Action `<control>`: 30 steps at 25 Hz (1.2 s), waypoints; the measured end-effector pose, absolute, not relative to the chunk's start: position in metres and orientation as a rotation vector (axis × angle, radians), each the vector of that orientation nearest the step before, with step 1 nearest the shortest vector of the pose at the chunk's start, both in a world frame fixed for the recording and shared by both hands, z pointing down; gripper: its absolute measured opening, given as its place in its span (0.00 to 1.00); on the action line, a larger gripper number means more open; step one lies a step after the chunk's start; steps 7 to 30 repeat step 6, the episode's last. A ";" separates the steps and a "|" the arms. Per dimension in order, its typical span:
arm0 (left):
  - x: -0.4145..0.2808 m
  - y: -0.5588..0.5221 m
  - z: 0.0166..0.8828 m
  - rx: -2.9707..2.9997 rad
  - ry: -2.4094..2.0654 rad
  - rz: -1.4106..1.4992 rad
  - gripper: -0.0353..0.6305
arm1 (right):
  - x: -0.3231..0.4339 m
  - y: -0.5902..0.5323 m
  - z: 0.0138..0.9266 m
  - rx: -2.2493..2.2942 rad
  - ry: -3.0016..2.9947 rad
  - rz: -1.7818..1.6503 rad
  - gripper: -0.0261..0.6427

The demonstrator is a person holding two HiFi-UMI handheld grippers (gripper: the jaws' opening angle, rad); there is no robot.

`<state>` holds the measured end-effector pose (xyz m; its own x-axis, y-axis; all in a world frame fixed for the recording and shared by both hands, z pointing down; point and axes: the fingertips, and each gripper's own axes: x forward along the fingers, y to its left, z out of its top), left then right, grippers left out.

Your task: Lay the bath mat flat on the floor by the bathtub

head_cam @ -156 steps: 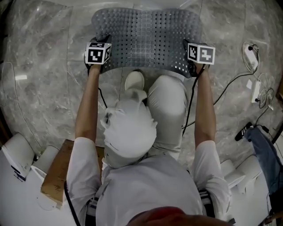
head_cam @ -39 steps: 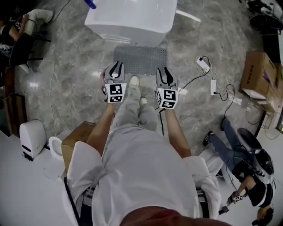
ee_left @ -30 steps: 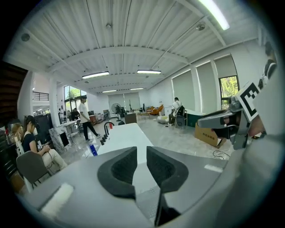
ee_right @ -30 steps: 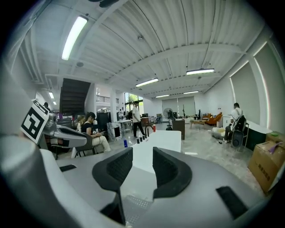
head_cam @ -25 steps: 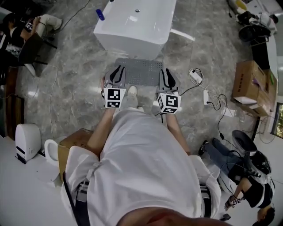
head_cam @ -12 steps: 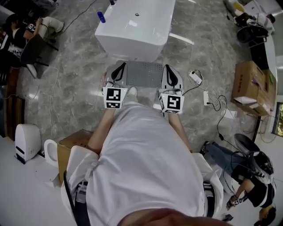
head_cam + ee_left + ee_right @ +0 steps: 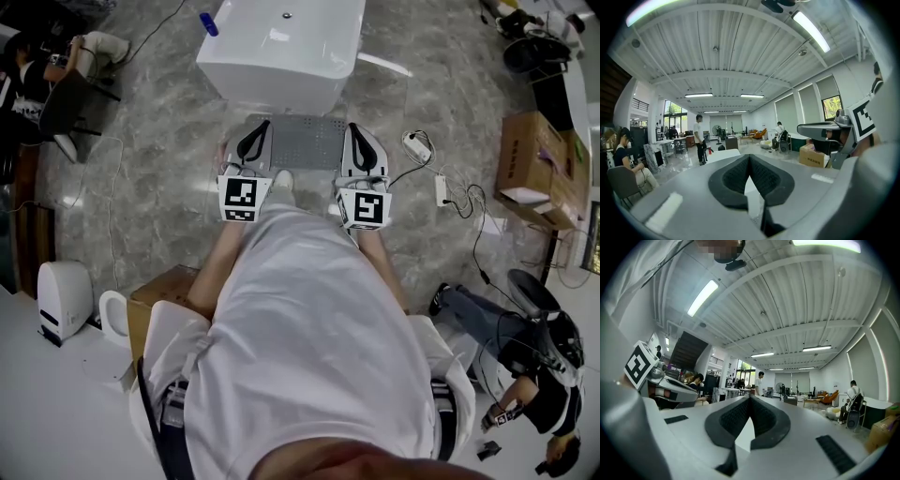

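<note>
Head view. Grey marble floor (image 7: 141, 178) fills the frame. White bathtub (image 7: 281, 52) sits at 12 o'clock from the person.

Bath mat (image 7: 305, 142), grey and perforated, lies on the floor at the tub's 6 o'clock side. Its far edge is just beside the tub wall, and the part in view looks flat. A shoe (image 7: 282, 179) shows at the mat's 6 o'clock edge.

Left hand-held gripper (image 7: 255, 141) overlaps the mat's 9 o'clock edge in the frame; right hand-held gripper (image 7: 364, 145) overlaps its 3 o'clock edge. Both point toward 12 o'clock, marker cubes toward the person.

Left gripper view: the left hand-held gripper's (image 7: 749, 159) jaws are closed together with nothing between them. It looks out over the room and ceiling, no mat in sight.

Right gripper view: the right hand-held gripper (image 7: 750, 400) is likewise closed and empty, with the same outlook.

Cardboard box (image 7: 534, 159) lies at 3 o'clock, well apart from the mat. Power strip (image 7: 441, 190) lies between that box and the right hand-held gripper.
</note>
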<state>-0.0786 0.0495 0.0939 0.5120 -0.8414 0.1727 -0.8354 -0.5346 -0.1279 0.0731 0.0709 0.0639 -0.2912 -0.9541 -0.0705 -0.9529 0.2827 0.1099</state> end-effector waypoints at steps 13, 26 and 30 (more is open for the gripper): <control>-0.079 0.051 0.086 -2.690 1.485 -0.299 0.05 | 0.062 0.070 0.060 1.847 -2.526 -0.220 0.04; -0.079 0.051 0.086 -2.690 1.485 -0.299 0.05 | 0.062 0.070 0.060 1.847 -2.526 -0.220 0.04; -0.079 0.051 0.086 -2.690 1.485 -0.299 0.05 | 0.062 0.070 0.060 1.847 -2.526 -0.220 0.04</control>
